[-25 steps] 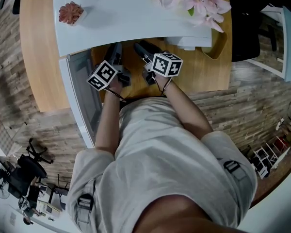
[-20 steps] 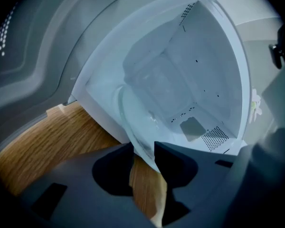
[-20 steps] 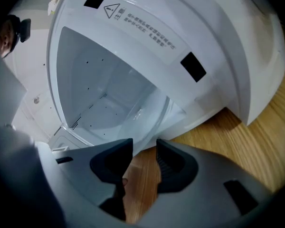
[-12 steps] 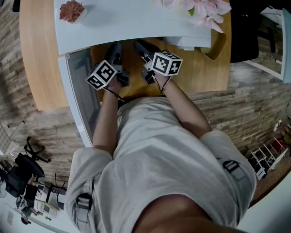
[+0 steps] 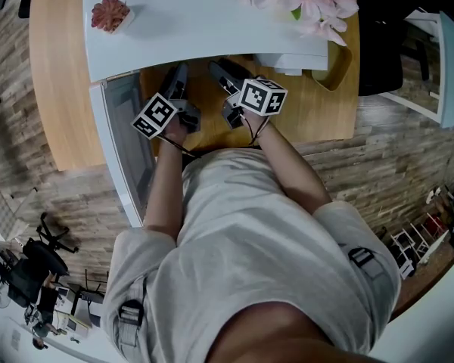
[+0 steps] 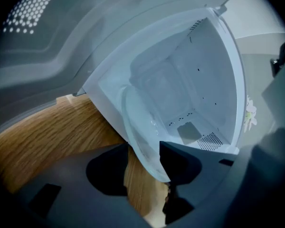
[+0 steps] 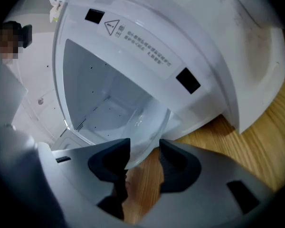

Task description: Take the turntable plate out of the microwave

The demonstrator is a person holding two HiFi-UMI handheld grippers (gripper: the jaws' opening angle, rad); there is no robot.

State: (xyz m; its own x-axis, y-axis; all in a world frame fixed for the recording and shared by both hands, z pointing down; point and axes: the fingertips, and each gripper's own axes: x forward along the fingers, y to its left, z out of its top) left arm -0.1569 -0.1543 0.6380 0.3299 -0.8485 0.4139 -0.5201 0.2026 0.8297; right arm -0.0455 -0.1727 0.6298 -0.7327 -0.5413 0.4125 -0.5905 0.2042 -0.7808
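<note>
**Glass plate half out, both tools letting go**

The left tool (image 6: 143,148) and the right tool (image 7: 143,148) are both opening. Each has the near rim of the plate (image 6: 137,127) between its jaws, but bare wood shows beside the glass in both gripper views, so neither appears to be pressing on it.

The plate lies low in the mouth of the microwave (image 5: 197,21). Its far part is inside the cavity and its near rim reaches out past the front lip, above the desk (image 6: 47,127). The door (image 5: 125,142) stands open at the left.

The main risk, as I judge it, is the plate tipping or sliding over the lip onto the desk while nothing grips it, since glass is slick and chips easily. If only one tool closes again, or they close unevenly, the plate could twist and knock the frame.

The plate is round, so it has no long axis. Its face lies roughly along the cavity floor, and its free rim points toward the person.
</note>
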